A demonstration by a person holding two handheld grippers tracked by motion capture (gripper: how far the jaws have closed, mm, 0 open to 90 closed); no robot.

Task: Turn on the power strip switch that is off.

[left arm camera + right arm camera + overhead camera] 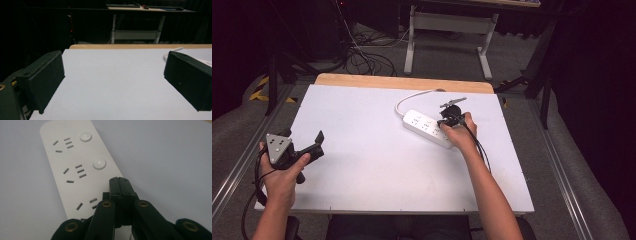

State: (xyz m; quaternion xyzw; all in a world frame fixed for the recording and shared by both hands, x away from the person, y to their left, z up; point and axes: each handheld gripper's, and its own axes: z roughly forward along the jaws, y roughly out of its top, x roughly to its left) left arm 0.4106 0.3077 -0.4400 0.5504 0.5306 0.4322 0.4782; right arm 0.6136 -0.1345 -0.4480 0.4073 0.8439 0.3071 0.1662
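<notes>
White desk (377, 165) with a wooden strip along its far edge, in a dark room; grey floor, tangled cables and a white-legged table (451, 22) beyond. Left gripper (304, 145) near the left edge, jaws spread wide over bare surface. Right gripper (119, 182) with jaws pressed together, tips over the white power strip (75, 167), just short of its round buttons.

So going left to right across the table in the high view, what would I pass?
Left hand holding the left gripper with jaws apart → white power strip → right gripper with jaws closed over the strip.
</notes>
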